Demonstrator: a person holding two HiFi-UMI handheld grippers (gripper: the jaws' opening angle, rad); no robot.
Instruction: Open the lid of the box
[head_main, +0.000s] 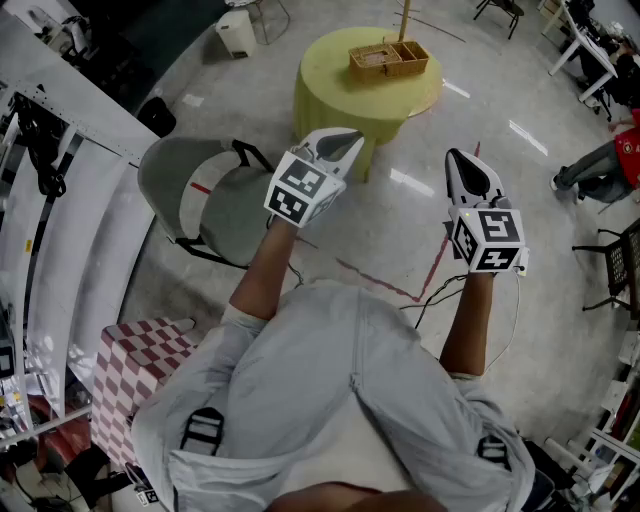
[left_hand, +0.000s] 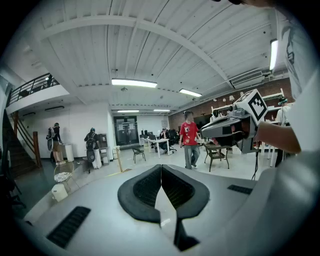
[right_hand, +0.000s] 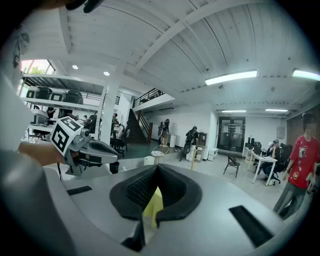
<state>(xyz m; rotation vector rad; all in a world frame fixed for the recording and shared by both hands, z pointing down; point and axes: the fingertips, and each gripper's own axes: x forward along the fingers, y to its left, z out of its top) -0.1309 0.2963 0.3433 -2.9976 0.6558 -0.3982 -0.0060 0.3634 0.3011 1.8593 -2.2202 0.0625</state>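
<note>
A wicker box (head_main: 388, 58) with its lid down sits on a round table with a yellow cloth (head_main: 340, 95) at the far side of the floor. Both grippers are held up in front of the person, well short of the table. My left gripper (head_main: 348, 137) is shut with nothing in it, its black pads (left_hand: 145, 187) pressed together. My right gripper (head_main: 461, 157) is also shut and empty, its pads (right_hand: 172, 187) meeting at the tip. A sliver of the yellow cloth (right_hand: 152, 209) shows below the right jaws. Each gripper view shows the other gripper beside it (left_hand: 235, 122) (right_hand: 85, 146).
A grey chair (head_main: 200, 195) stands left of the left gripper. A checkered red-and-white box (head_main: 140, 375) sits at the lower left. A cable (head_main: 440, 290) trails on the floor. A person in a red shirt (head_main: 615, 160) (left_hand: 190, 137) stands off to the right beside a black chair (head_main: 625, 262).
</note>
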